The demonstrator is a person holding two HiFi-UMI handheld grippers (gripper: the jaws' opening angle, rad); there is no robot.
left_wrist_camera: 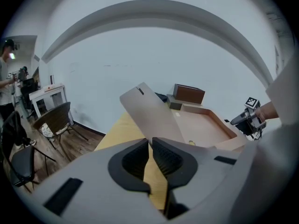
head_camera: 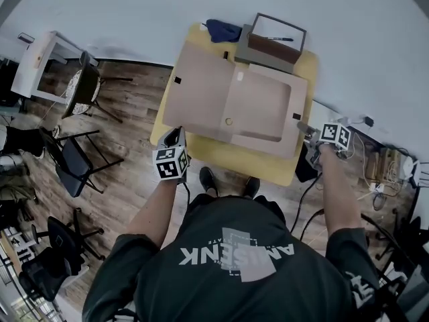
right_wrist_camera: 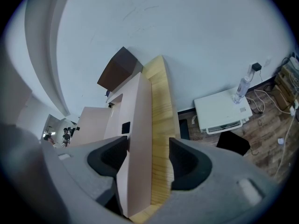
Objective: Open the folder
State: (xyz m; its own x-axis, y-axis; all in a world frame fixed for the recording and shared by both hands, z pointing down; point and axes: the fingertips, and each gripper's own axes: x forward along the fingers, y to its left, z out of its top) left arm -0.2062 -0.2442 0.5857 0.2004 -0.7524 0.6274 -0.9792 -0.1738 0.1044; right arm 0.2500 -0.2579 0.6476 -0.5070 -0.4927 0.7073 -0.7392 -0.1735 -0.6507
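While the folder [head_camera: 258, 106] is lying open on the yellow table [head_camera: 234, 156], its long axis is running left to right across the head view. It is showing a tan, shallow tray, and its cover [head_camera: 194, 92] is tilting up leftward and overhanging the table's left edge. The left gripper [left_wrist_camera: 150, 146] is hovering near the cover's near corner, jaws a sliver apart and gripping nothing. The right gripper [right_wrist_camera: 147, 155] is straddling the tray's right wall with jaws wide; its left pad is possibly touching. A brown box [head_camera: 276, 42] is crowding the far edge, leaving bare table nearest the person.
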